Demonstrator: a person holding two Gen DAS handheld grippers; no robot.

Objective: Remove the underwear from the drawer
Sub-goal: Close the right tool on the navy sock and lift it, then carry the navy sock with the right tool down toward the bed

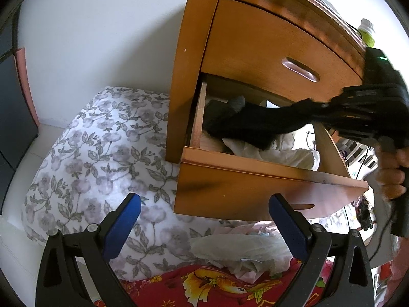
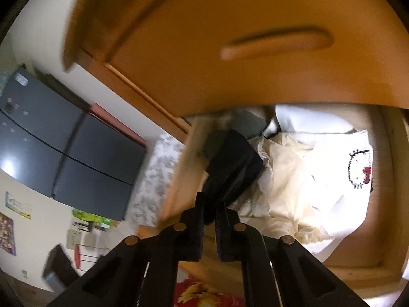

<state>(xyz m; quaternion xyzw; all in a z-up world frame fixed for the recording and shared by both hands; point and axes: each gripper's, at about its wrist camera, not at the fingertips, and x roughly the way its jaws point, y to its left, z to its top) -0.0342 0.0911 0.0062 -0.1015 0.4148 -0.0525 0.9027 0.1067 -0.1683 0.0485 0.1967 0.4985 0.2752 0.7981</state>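
Observation:
A wooden nightstand has its lower drawer point(image 1: 255, 168) pulled out, its rim point(image 2: 388, 179) framing the right wrist view. Black underwear point(image 1: 245, 125) stretches out of the drawer toward the right, pinched in my right gripper point(image 1: 314, 107), which a person's hand point(image 1: 391, 176) holds. In the right wrist view the same black underwear point(image 2: 232, 168) runs between the shut fingers of my right gripper point(image 2: 209, 217). White clothes point(image 2: 294, 179) lie under it, one with a cartoon cat print point(image 2: 359, 168). My left gripper point(image 1: 204, 215) hangs open in front of the drawer, below its front panel, holding nothing.
The upper drawer point(image 1: 276, 48) is closed, with a bottle point(image 1: 366, 32) on the nightstand top. A floral pillow point(image 1: 97, 168) lies left of the nightstand; crumpled white cloth point(image 1: 237, 250) and a red patterned blanket point(image 1: 204, 286) lie below. A dark cabinet point(image 2: 66, 153) stands at the left.

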